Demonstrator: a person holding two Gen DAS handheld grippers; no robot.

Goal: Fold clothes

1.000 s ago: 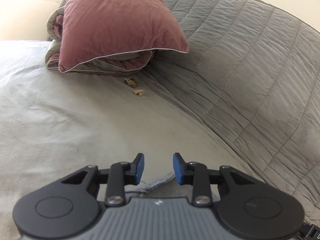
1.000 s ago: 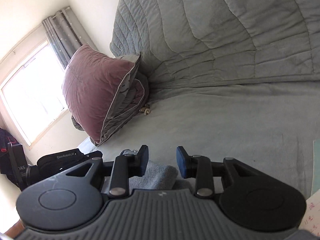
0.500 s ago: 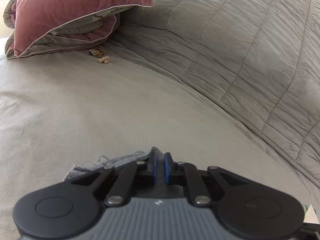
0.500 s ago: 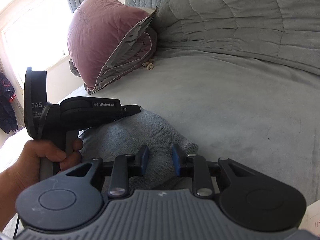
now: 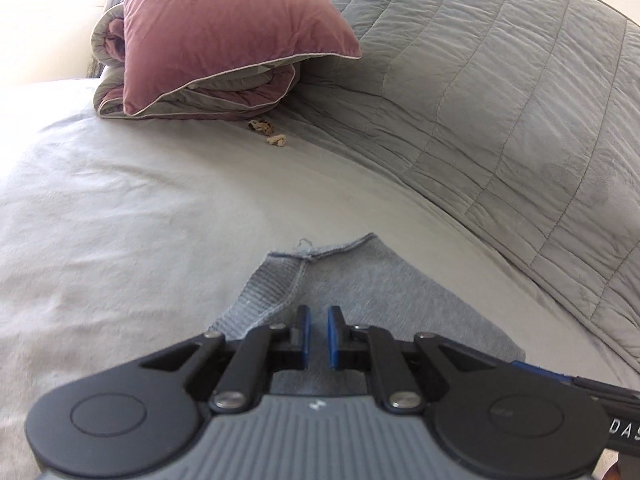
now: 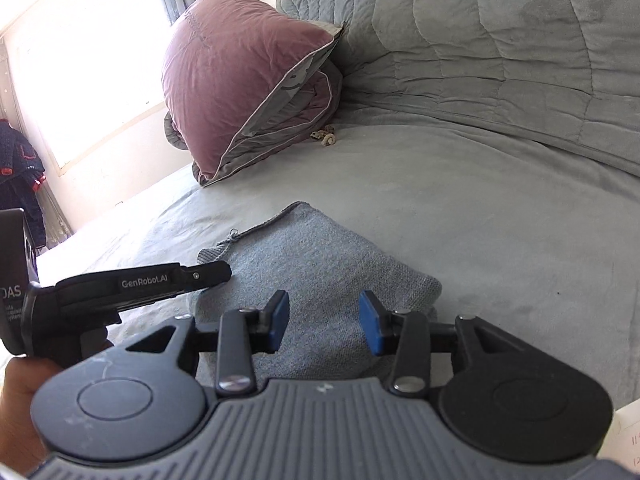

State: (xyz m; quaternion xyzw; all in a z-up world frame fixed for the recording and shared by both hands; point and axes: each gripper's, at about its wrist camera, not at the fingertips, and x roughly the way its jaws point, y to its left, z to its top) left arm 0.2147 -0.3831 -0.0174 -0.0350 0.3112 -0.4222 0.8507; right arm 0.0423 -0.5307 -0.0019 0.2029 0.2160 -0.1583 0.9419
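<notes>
A grey knit garment [image 5: 360, 280] lies folded on the pale bed sheet [image 5: 120, 220]; it also shows in the right wrist view [image 6: 320, 256]. My left gripper [image 5: 318, 338] sits over the garment's near part, its blue pads a narrow gap apart with nothing visibly between them. In the right wrist view the left gripper [image 6: 216, 272] rests on the garment's left edge. My right gripper [image 6: 324, 322] is open and empty just above the garment's near edge.
A mauve pillow [image 5: 224, 28] leans on a folded quilt at the back left. A grey quilted cover [image 5: 500, 100] rises along the right. Small beige scraps [image 5: 268, 132] lie by the pillow. A window [image 6: 80, 60] is at the left.
The garment has been laid flat and folded on the sheet. My left gripper's pads have parted slightly. My right gripper has opened wider and pulled back.
</notes>
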